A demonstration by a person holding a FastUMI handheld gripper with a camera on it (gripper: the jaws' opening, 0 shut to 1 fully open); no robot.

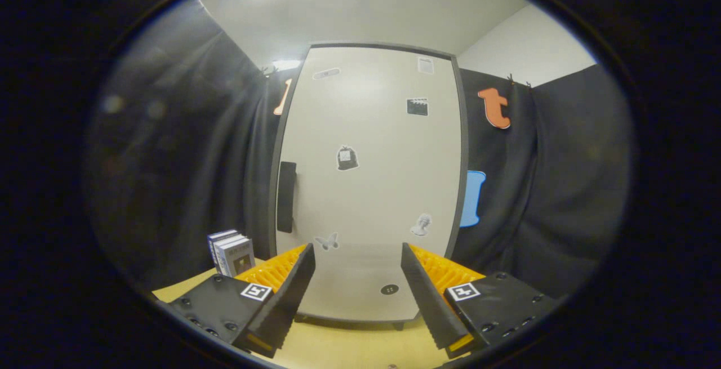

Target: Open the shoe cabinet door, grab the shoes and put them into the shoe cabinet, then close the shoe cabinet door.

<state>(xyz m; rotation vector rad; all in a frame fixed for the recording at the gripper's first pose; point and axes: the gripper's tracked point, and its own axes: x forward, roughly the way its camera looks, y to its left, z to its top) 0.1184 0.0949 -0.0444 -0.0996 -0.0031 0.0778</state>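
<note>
Now | tool [356,262] spread, gripping nothing | smooth pale shoe cabinet door [372,189] closed ahead | long dark handle [286,196]

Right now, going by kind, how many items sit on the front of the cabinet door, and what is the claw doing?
Handle: 1, dark, by the left edge of the door
Picture stickers: 6
Small dark round mark: 1, low down
Total: 8
Claw: open, fingers apart, pointing at the shut door and holding nothing.
</note>
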